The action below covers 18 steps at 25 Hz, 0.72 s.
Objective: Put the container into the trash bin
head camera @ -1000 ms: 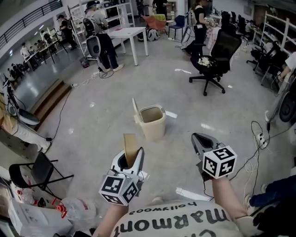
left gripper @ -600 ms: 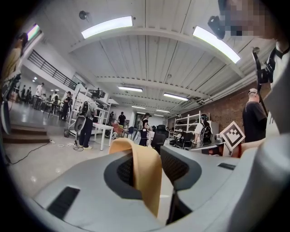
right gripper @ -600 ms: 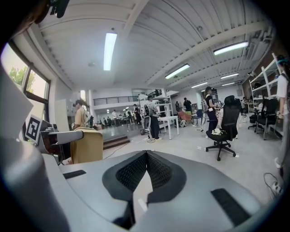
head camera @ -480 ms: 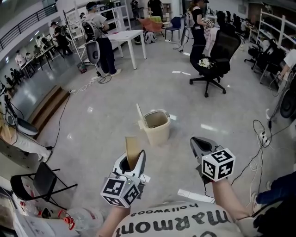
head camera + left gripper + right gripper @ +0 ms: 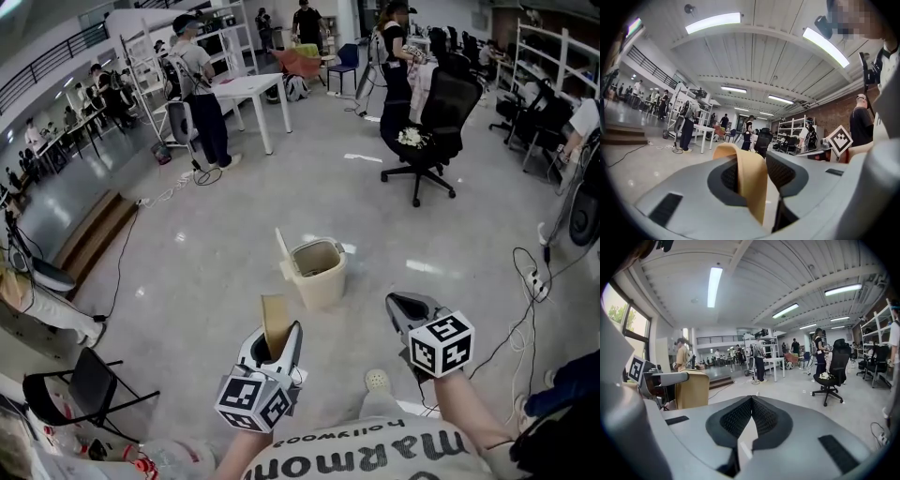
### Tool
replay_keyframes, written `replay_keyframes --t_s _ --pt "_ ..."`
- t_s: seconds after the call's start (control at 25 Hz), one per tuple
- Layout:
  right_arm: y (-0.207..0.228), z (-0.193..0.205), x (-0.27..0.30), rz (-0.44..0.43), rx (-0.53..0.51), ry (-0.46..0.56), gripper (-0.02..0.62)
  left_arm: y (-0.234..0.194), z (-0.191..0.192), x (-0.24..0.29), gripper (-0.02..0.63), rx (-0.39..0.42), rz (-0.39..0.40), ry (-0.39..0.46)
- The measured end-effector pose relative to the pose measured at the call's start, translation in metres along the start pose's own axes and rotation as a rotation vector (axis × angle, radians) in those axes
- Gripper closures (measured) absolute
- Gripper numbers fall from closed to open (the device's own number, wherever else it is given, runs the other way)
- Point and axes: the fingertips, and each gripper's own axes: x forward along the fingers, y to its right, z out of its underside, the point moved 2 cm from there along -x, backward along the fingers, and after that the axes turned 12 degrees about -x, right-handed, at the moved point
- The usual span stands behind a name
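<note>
Head view looks down on our two grippers above the grey floor (image 5: 187, 272). Our left gripper (image 5: 278, 336) has its fingers squeezed on the tan container (image 5: 276, 317), a flat, paper-like thing that sticks out past the finger tips. Our right gripper (image 5: 401, 302) holds nothing, and its fingers are pressed together. The beige trash bin (image 5: 323, 286) stands on the floor in front of us, between the two grippers and a bit farther off. Its lid (image 5: 282, 251) is tipped up and the top is open. The container is near the bin but not touching it.
</note>
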Motion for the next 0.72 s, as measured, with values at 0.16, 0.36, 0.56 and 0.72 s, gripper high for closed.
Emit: replay_keyframes --t_s 0.16,0.36,0.56,0.72 --pt "0.017 -0.001 0.023 -0.015 -0.015 -0.002 0.592 -0.014 -0.005 0.019 0.491 -0.015 -0.033 0.025" --pt "0.045 -0.015 0.057 -0.059 -0.039 0.012 0.592 -0.026 -0.01 0.044 0.49 -0.023 -0.087 0.058" --pt "0.08 -0.032 0.094 -0.121 -0.051 0.028 0.592 -0.031 -0.017 0.075 0.491 -0.028 -0.155 0.093" --pt "0.106 -0.039 0.122 -0.169 -0.077 0.027 0.592 -0.038 -0.012 0.102 0.489 -0.048 -0.211 0.105"
